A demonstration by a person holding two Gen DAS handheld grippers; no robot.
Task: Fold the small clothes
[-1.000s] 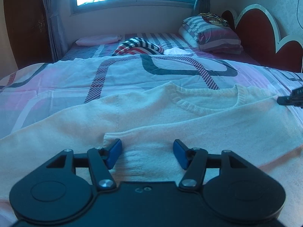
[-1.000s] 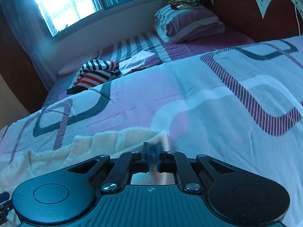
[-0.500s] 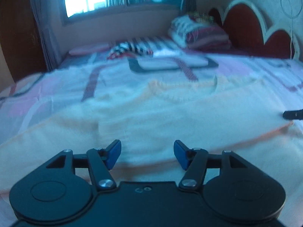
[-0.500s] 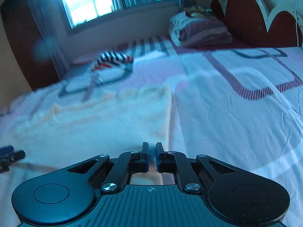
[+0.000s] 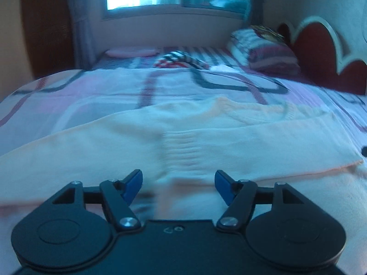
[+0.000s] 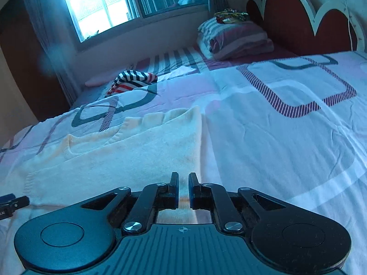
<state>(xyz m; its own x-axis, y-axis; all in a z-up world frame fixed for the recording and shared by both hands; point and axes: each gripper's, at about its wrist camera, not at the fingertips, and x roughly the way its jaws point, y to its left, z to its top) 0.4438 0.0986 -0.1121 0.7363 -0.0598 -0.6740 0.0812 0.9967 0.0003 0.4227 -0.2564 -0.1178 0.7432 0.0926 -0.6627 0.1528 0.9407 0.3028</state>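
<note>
- Left wrist view: the left gripper (image 5: 178, 184) hangs low over the near part of a cream knit sweater (image 5: 183, 137), its blue-tipped fingers (image 5: 133, 182) spread wide with nothing between them.
- The sweater lies flat across the patterned quilt (image 5: 91, 91); a ribbed cuff (image 5: 183, 146) lies folded in on the body just ahead of the fingers, though blur makes it hard to tell how far the fold reaches.
- Beyond it, a striped garment (image 5: 181, 59) sits near the stacked pillows (image 5: 263, 52) and red headboard (image 5: 321, 52).
- Right wrist view: the right gripper (image 6: 183, 189) is pinched nearly closed on the sweater's (image 6: 128, 155) right edge, cream fabric showing in the slim gap.
- The sweater's ribbed neckline (image 6: 137, 123) points toward the window (image 6: 101, 2); the left gripper's tip (image 6: 13, 202) shows at the left border.
</note>
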